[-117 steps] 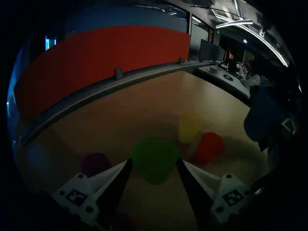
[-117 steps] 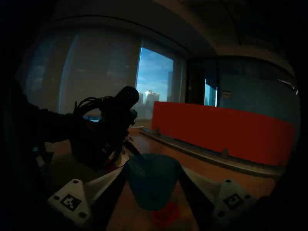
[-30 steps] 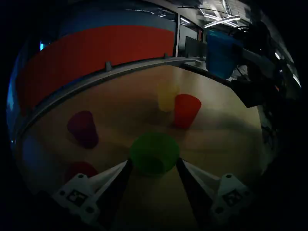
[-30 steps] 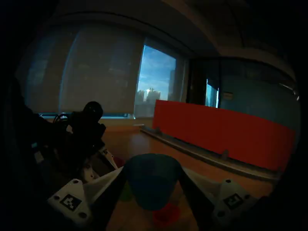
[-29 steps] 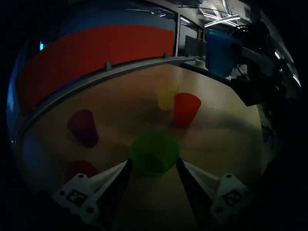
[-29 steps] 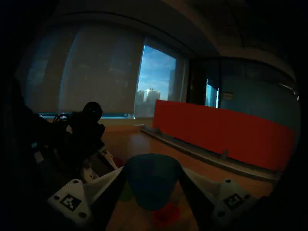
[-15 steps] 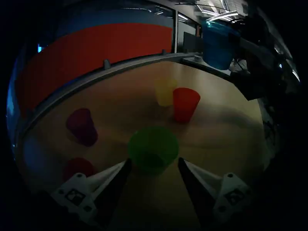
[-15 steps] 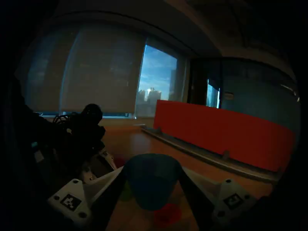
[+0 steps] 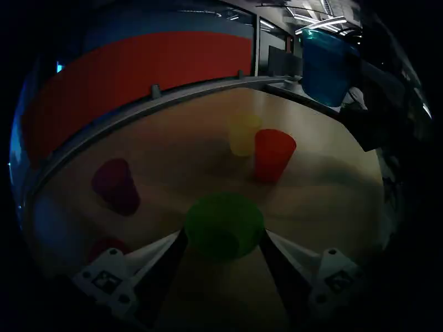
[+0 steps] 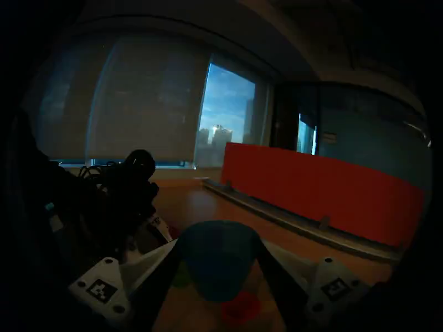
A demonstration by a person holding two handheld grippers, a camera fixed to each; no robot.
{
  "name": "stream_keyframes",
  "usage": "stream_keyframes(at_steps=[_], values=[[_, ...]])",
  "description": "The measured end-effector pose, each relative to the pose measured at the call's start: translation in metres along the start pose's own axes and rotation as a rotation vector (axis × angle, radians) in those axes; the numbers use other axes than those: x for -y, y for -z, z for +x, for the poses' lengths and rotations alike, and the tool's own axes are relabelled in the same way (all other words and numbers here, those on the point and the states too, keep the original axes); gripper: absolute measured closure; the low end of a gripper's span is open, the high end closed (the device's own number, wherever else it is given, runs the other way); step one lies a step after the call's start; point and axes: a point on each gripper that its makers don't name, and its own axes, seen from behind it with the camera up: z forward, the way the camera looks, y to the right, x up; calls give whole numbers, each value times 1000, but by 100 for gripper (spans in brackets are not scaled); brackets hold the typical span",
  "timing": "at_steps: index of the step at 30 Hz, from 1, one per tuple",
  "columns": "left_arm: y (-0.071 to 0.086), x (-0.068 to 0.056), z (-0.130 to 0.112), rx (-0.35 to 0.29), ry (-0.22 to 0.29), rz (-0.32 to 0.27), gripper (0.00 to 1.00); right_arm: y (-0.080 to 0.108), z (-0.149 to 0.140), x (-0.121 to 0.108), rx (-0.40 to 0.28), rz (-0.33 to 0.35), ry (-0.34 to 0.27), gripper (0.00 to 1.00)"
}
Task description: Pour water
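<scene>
Blue cup [image 10: 219, 268] pinched, right claw [image 10: 219, 244] | green cup [image 9: 224, 218] pinched, left claw [image 9: 222, 235] | red cup [image 9: 273, 155] ahead

The left tongs [image 9: 221, 235] and right tongs [image 10: 217, 246] pretty much match: white wedge fingers [image 9: 293, 257] with dark inner faces. Each finger has a square black-and-white marker [image 10: 101, 289], and black cables [image 10: 94, 170] loop off the left one's dark body.
</scene>
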Motion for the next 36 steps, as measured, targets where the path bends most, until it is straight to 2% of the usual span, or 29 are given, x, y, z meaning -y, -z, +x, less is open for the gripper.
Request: stream_keyframes(at_steps=[8,14,20,29,36], values=[[-2,1,2,-7,19,-3,15,1,0,-1,2,-3,2,7],[-1,1,3,-13,52,-13,15,2,0,-2,0,-4,0,7],[4,1,8,-31,37,-11,15,2,0,-1,0,-6,0,7],[29,2,34,-119,-16,14,14,4,5,2,0,-10,5,8],[56,7,68,-243,-52,54,14,6,11,6,-7,-8,13,8]])
